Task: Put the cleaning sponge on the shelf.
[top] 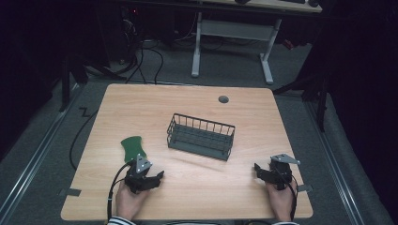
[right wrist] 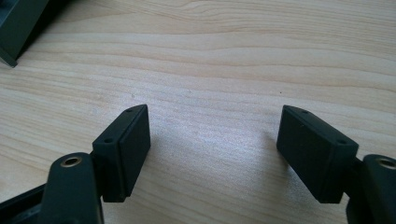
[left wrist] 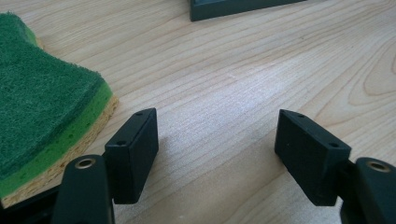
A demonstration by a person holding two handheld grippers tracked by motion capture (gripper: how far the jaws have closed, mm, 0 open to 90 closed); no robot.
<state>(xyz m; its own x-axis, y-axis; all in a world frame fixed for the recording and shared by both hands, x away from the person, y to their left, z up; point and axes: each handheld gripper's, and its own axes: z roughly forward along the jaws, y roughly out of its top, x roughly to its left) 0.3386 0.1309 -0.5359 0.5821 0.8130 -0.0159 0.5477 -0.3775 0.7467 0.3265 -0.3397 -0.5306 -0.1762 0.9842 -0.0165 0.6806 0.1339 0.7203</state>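
A: Near edge first. Left gripper (top: 157,177) sits low at the front left of the light wooden table (top: 197,187), held in a hand (top: 129,199). Jaws spread, nothing but bare wood between them.

B: Right one?

A: Right gripper (top: 259,169) at the front right, also in a hand (top: 280,201), jaws spread wide, empty, pointing in over the tabletop.

B: The sponge?

A: Green-topped scouring sponge with a yellow underside (top: 133,147) lies flat on the table just beyond the left gripper, a little to its left. In the left gripper view the sponge (left wrist: 42,112) sits right beside the left jaw, outside the gap. Can't tell if it touches the jaw.

B: Further out?

A: Dark grey wire basket, rectangular (top: 202,137), stands upright mid-table, right of the sponge and apart from it, well apart from both grippers. Its corner (right wrist: 16,28) shows in the right gripper view. Then a small grey round grommet (top: 223,99) near the far edge.
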